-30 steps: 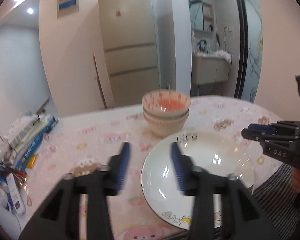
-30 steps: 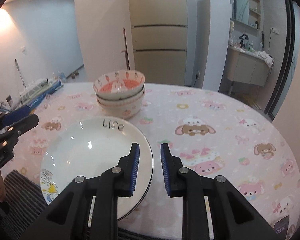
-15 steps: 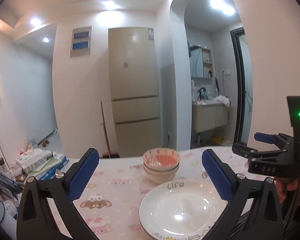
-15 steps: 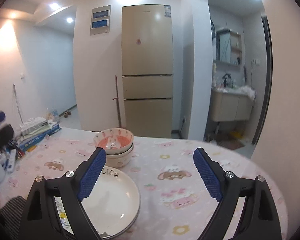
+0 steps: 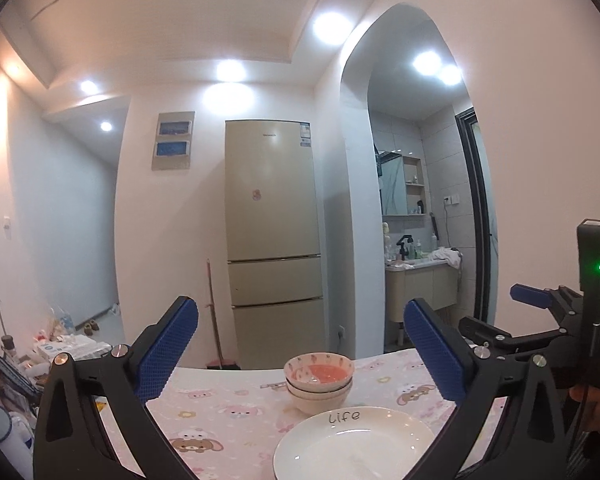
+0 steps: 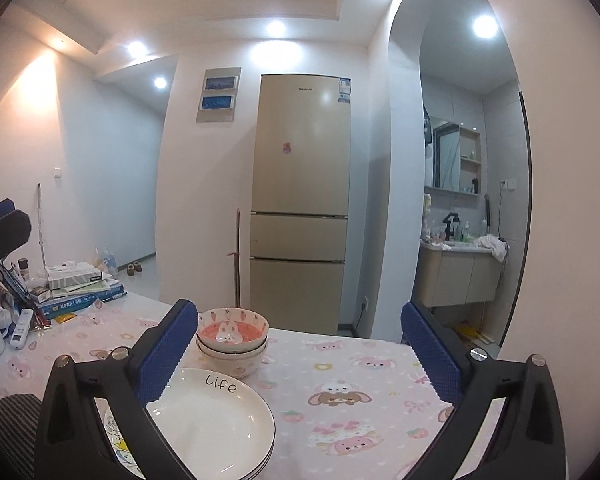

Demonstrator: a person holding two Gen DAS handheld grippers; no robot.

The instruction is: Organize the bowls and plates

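Worktop [image 6: 380, 376]: round, under a pink cloth printed with cartoon animals; fills the lower half of both wrist views; carries all the crockery near its front edge, probably for easy reach.

Plates [image 6: 216, 420]: white, glossy, round ceramic, "Life" written on the top one's far rim; lower left of the right wrist view, lower centre-right of the left wrist view [image 5: 352, 444]; stacked flat, at least two rims visible at the edge, exact count hard to tell; stacking judged as the tidy end state.

Bowls [image 6: 232, 340]: pink-and-white ceramic, rabbit drawn inside the top one, carrot pattern on the rim; nested just behind the plates, centre-left of the right wrist view [image 5: 319, 380]; three rims countable; nesting saves room and keeps like with like.

Left hand-held gripper [image 5: 300, 352]: black frame, blue ribbed pads; spread wide, nothing between the pads; held above the worktop, pointing level at the fridge.

Right hand-held gripper [image 6: 298, 352]: same build; jaws opening, nothing between them; likewise clear of the crockery.

Counts: two hand-held grippers, one plate stack, one bowl stack.

Task stage: judged near done, both stacks formed and neither touched.
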